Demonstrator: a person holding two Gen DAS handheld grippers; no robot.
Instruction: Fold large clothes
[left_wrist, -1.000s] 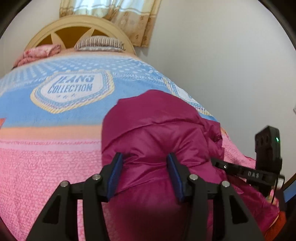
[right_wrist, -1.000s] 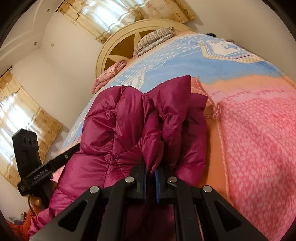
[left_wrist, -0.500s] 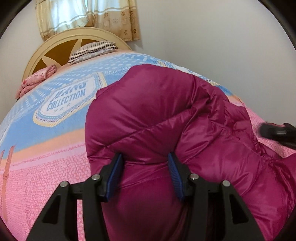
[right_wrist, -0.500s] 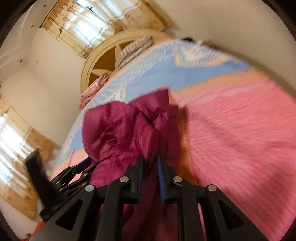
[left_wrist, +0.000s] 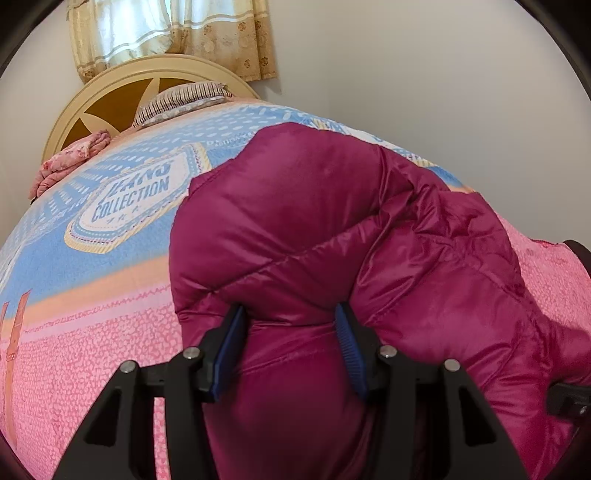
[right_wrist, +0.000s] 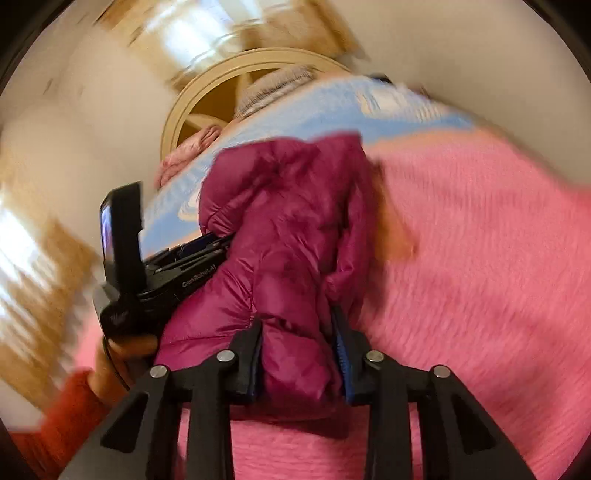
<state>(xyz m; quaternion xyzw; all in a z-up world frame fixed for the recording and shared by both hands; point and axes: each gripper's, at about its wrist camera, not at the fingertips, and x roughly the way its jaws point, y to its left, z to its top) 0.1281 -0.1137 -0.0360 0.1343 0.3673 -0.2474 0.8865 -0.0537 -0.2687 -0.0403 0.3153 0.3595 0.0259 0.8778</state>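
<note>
The puffy magenta jacket (left_wrist: 332, 236) lay bunched on the bed (left_wrist: 92, 354), below the blue logo patch of the blanket and well short of the headboard (left_wrist: 122, 85). The left gripper (left_wrist: 291, 347) was clamped on a thick fold of it, its blue pads pressed into the padding, probably to pin that side down while the other was worked. The right gripper (right_wrist: 297, 356) had a fold of the jacket between its fingers, and its jaws had just been opening; through the motion blur I could not tell whether the pads were pressing or already letting go. A hand in a red sleeve (right_wrist: 70, 402) carried the left gripper beside the jacket's far edge.
</note>
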